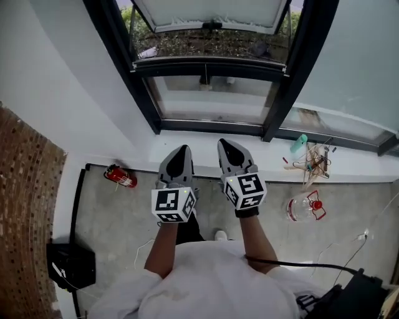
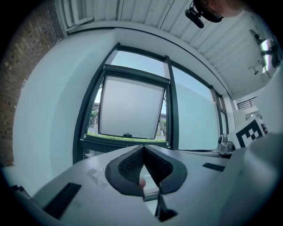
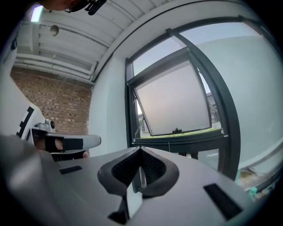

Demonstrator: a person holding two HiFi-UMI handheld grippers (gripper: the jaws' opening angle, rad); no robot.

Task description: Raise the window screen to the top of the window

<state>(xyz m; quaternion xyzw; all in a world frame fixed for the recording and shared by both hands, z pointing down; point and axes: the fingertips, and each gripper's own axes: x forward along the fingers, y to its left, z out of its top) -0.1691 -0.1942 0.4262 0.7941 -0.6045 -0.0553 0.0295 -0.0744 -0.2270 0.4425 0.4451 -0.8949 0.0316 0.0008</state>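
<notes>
Head view shows the left claw (image 1: 181, 154) and right claw (image 1: 225, 148) side by side, both shut and empty, held level before the window (image 1: 144, 93) and not touching it. The window screen itself I cannot pick out; it should run inside that dark frame, below the out-tilted sash (image 1: 212, 15). It is likely light, springy mesh on a thin rail: take the bottom rail mid-width, gently and evenly. The grey floor (image 1: 118, 224) carries a red extinguisher (image 1: 120, 176) at its wall edge and a clear bottle (image 1: 302, 209) further right; a brick wall (image 1: 25, 205) stands left.
</notes>
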